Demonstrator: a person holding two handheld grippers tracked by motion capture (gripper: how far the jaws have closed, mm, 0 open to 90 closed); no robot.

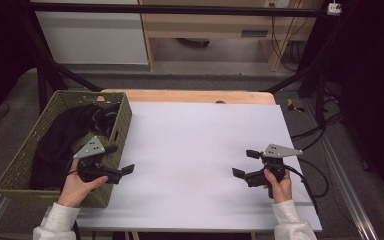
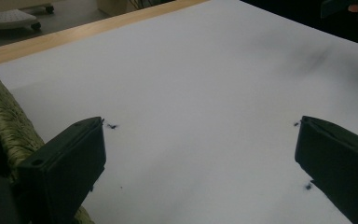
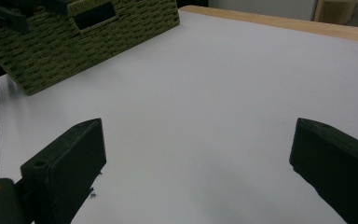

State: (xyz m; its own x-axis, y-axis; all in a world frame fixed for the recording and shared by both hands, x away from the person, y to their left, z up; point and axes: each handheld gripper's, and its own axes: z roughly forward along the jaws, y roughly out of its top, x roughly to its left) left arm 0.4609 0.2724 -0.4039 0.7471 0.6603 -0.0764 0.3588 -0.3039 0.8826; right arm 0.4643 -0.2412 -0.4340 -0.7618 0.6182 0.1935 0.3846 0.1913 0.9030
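In the high view, a basket of dark cloth is seen at left on the white tabletop; the left gripper is held beside it, the right gripper at lower right. In both gripper views, jaws are spread wide, empty.

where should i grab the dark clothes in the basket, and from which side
Probably from straight above, pinching a raised fold near the middle of the dark clothes. They lie slumped below the rim of the woven basket, whose walls block any sideways approach. The open left gripper is beside it, so it seems the natural one to use.
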